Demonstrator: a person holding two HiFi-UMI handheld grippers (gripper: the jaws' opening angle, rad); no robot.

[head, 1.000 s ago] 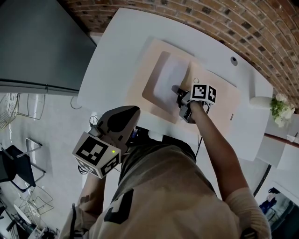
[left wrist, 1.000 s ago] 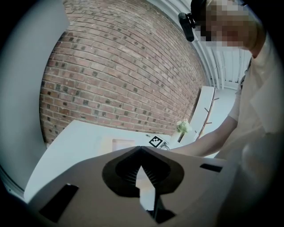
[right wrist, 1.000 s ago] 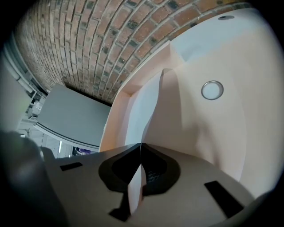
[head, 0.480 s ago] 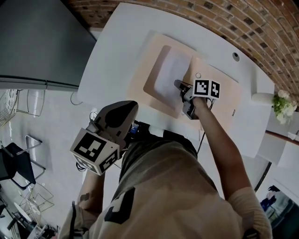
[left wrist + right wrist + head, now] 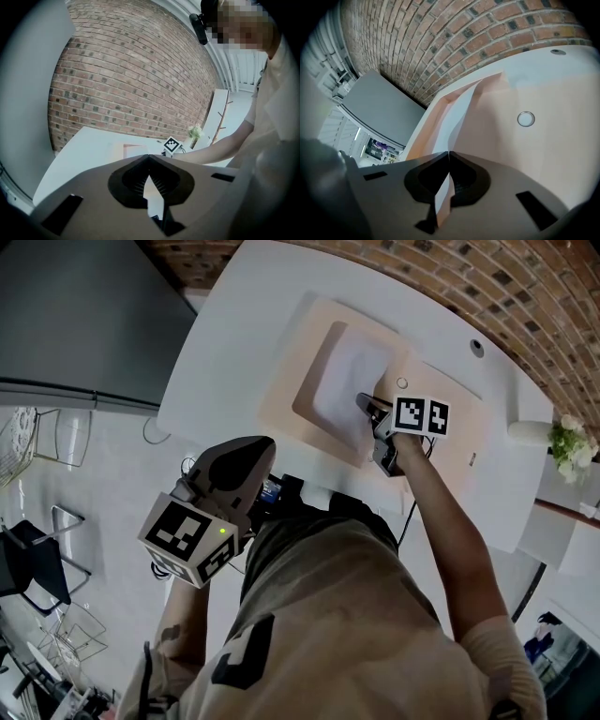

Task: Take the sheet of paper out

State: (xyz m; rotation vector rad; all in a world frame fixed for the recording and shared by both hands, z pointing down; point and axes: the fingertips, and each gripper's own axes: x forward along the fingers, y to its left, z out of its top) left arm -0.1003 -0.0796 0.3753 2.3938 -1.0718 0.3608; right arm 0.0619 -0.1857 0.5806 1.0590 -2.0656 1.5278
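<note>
I have the right gripper (image 5: 366, 402) reaching over the peach folder (image 5: 281, 404) in the upper middle of the head view. Its jaws are clenched on a thin edge that I take to be the sheet of paper (image 5: 345, 381), which lies inside the folder on the white bench (image 5: 225, 343). Pinching at the sheet's right-hand edge should let me lift and slide it out without dragging the folder along. The left gripper (image 5: 149, 157) hangs at lower left near my body, jaws closed on nothing, out of the way but free to pin the folder if it shifts.
</note>
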